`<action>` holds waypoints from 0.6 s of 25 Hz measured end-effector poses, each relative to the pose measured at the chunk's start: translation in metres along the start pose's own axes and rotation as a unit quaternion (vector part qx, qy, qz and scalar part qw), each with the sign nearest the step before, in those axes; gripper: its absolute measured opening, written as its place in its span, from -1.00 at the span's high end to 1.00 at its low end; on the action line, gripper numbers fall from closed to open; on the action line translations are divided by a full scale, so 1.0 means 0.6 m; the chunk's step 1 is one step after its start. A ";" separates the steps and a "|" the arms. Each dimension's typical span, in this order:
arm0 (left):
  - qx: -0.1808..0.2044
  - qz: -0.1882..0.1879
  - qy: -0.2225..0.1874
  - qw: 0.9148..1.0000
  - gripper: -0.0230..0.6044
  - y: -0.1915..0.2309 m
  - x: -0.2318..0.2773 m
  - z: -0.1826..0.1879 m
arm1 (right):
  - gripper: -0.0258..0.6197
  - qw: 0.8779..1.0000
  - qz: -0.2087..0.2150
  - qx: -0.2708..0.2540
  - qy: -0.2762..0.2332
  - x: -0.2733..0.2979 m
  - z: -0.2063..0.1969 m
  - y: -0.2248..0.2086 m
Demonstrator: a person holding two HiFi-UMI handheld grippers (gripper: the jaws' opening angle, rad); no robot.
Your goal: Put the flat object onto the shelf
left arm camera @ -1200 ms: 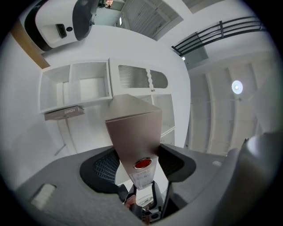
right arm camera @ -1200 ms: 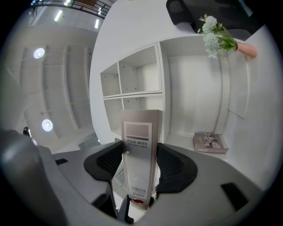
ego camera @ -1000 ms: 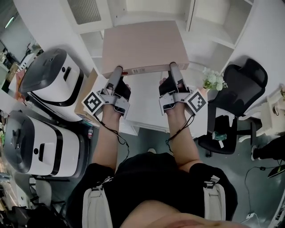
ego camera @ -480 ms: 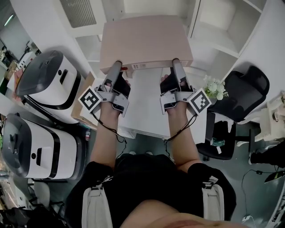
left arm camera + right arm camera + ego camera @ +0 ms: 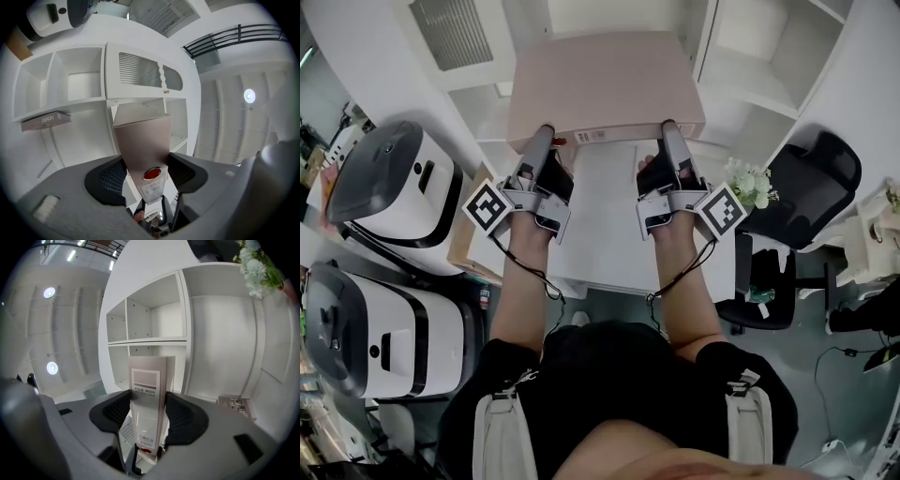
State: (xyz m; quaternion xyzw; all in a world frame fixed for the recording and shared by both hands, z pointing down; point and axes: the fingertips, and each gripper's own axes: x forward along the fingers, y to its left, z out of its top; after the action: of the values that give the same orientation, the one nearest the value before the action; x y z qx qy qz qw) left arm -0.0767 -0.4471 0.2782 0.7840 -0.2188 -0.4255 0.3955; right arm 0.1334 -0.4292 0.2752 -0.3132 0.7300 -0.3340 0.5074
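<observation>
A flat pinkish-beige file box (image 5: 605, 86) is held level in front of a white shelf unit (image 5: 750, 66). My left gripper (image 5: 541, 141) is shut on the box's near left edge, my right gripper (image 5: 668, 136) on its near right edge. In the left gripper view the box (image 5: 143, 140) stands between both pads, with a red round button on its spine. The right gripper view shows the box's labelled spine (image 5: 147, 399) clamped between the pads, open white shelf compartments (image 5: 154, 310) behind it.
Two white-and-grey machines (image 5: 394, 183) (image 5: 375, 328) stand at the left. A black office chair (image 5: 802, 202) and a small pot of white flowers (image 5: 750, 183) are at the right. A flat box (image 5: 44, 120) lies on a left shelf.
Both grippers and the file box have moved slightly up and forward toward the shelf unit; the grip on the box is the same.
</observation>
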 end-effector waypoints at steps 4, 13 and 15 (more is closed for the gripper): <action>-0.007 -0.006 0.014 1.000 0.03 0.012 0.022 0.016 | 0.18 1.000 -0.006 -0.011 -0.016 0.017 0.002 -0.004; -0.021 -0.009 0.042 0.999 0.03 0.042 0.070 0.034 | 0.19 0.999 -0.028 -0.011 -0.043 0.031 0.010 -0.026; -0.021 -0.010 0.048 0.999 0.03 0.047 0.079 0.036 | 0.19 0.998 -0.034 -0.007 -0.049 0.035 0.013 -0.031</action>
State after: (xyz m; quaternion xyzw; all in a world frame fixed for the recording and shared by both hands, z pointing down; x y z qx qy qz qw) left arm -0.0696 -0.5053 0.2704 0.7971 -0.1831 -0.3957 0.4178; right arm 0.1367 -0.4582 0.2769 -0.3575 0.6955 -0.3296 0.5290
